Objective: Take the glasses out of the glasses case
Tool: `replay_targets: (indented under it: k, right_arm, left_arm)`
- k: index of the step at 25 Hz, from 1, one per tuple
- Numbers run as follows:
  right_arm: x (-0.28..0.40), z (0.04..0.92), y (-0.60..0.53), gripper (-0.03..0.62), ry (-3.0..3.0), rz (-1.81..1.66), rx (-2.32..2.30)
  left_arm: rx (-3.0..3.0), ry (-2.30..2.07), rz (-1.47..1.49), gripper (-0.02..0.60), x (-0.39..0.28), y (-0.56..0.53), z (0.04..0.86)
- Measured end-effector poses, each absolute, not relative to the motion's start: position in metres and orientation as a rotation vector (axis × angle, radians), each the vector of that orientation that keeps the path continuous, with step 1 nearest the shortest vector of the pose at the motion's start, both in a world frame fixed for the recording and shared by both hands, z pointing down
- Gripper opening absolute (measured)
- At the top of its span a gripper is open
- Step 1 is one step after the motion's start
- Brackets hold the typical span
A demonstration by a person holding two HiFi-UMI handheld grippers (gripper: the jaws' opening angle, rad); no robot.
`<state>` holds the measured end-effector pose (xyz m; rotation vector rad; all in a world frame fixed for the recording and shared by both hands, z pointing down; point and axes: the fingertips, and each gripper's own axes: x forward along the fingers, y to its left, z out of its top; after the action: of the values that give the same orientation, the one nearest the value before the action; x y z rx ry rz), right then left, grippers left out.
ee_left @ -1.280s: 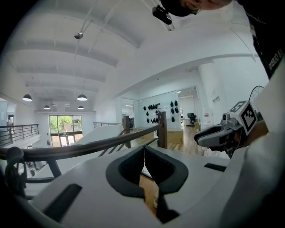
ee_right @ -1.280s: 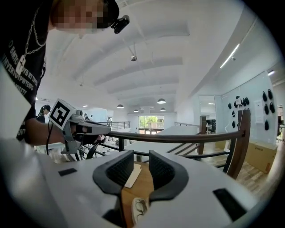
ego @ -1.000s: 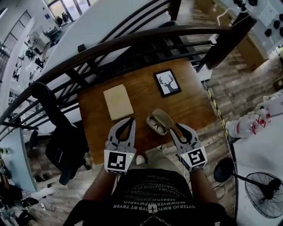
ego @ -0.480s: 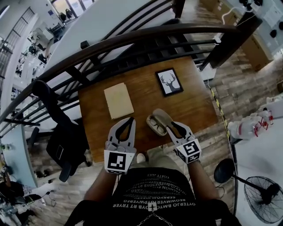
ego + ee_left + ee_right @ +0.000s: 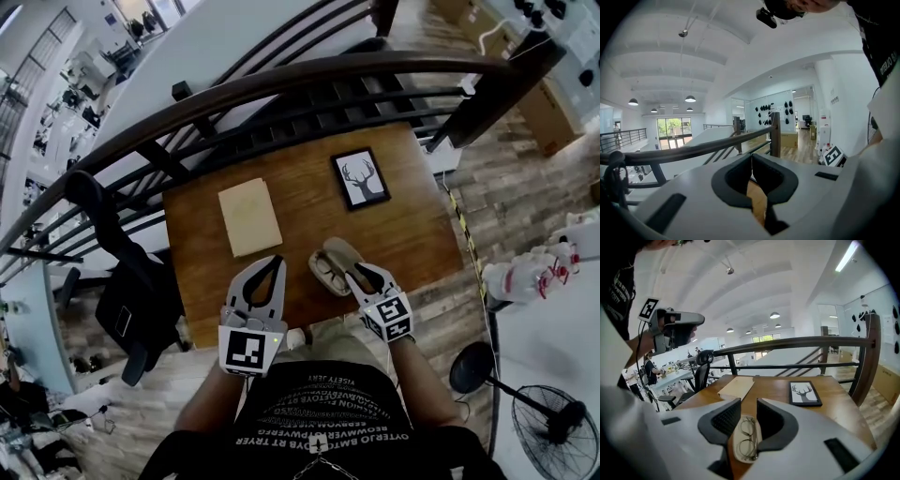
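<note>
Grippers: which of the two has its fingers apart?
The right gripper: its fingers stand apart, with the open glasses case seen between them. The left gripper has its fingers together.

Left tongs (image 5: 275,264): jaws together, nothing between, pointing straight ahead over near edge of tabletop (image 5: 309,220). Right tongs (image 5: 359,274): jaws apart, angled inward toward left, also at near edge. Marker cubes face up; forearms extended forward.

On the brown wooden table (image 5: 412,230) lie a black-framed deer picture (image 5: 360,178) and, well left of it, a flat beige rectangular pad (image 5: 249,217). A dark curved railing (image 5: 281,80) runs behind the table.
</note>
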<state>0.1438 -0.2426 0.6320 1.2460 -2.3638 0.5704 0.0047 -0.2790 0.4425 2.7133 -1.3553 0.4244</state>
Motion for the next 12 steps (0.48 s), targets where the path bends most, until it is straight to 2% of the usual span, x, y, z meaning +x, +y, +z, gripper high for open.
replay_targets:
  k: [12]
  right_arm:
    - [0.131,0.712,-0.246,0.110,-2.281,0.667,1.093]
  left_arm:
    - [2.627,-1.432,0.453,0.029,-0.017,-0.286,0.456]
